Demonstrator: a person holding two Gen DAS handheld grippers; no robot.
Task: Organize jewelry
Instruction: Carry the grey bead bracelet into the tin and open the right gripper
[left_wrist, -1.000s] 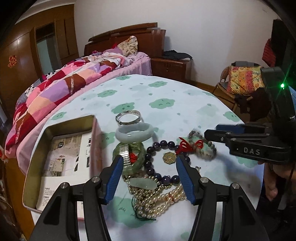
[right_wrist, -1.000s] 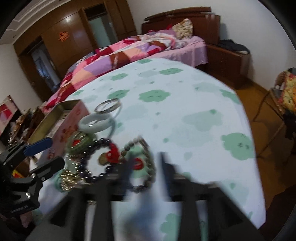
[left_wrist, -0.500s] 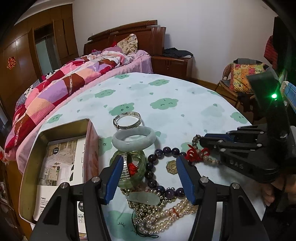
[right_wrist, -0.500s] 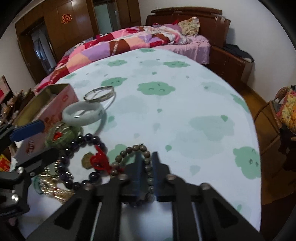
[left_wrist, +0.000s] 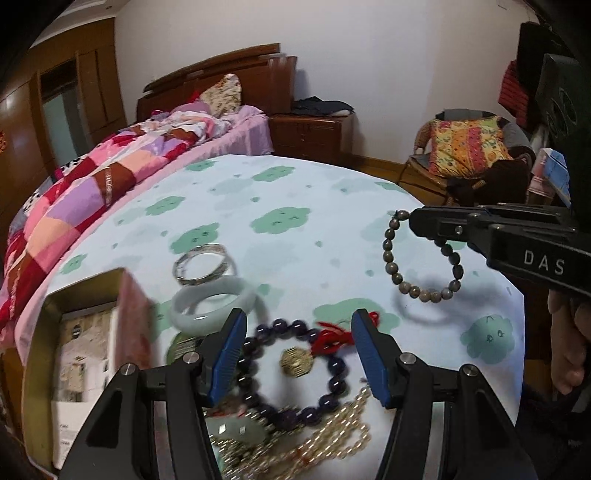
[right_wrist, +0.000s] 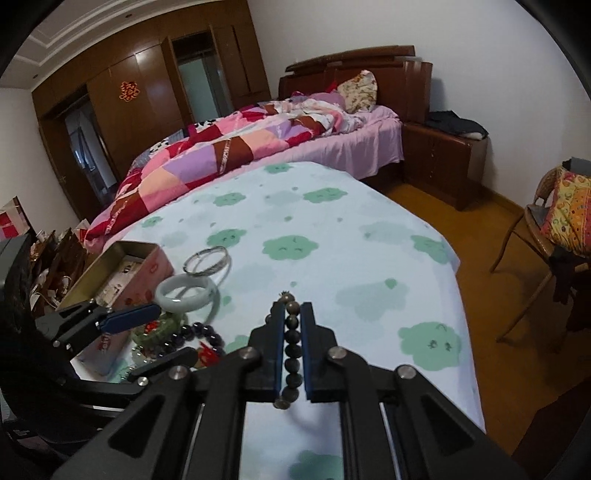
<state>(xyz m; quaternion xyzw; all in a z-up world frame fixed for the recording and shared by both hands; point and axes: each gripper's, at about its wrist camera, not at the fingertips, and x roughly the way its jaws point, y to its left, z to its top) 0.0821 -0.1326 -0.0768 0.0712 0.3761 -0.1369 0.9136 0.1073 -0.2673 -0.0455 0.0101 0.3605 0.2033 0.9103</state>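
My right gripper (right_wrist: 291, 308) is shut on a grey-brown bead bracelet (right_wrist: 291, 332). In the left wrist view the bracelet (left_wrist: 386, 254) hangs from the right gripper (left_wrist: 413, 221) above the cloud-print tablecloth. My left gripper (left_wrist: 297, 321) stands open over a dark purple bead bracelet (left_wrist: 332, 380) with a gold coin charm (left_wrist: 295, 363), touching nothing. Beside it lie a pale jade bangle (left_wrist: 210, 306), a silver bangle (left_wrist: 203, 264), a half-hidden green bangle (left_wrist: 177, 347), a jade pendant (left_wrist: 236, 428) and a pearl necklace (left_wrist: 332, 439).
An open tin box (left_wrist: 40, 369) with printed cards stands at the table's left edge. A bed (right_wrist: 258, 147) lies beyond the table, with a nightstand (right_wrist: 443, 162) beside it. A chair with a patterned cushion (left_wrist: 469, 147) stands to the right.
My right gripper shut on the grey-brown bead bracelet and lifted it off the table. My left gripper shifted right, from the green bangle to over the purple bracelet.
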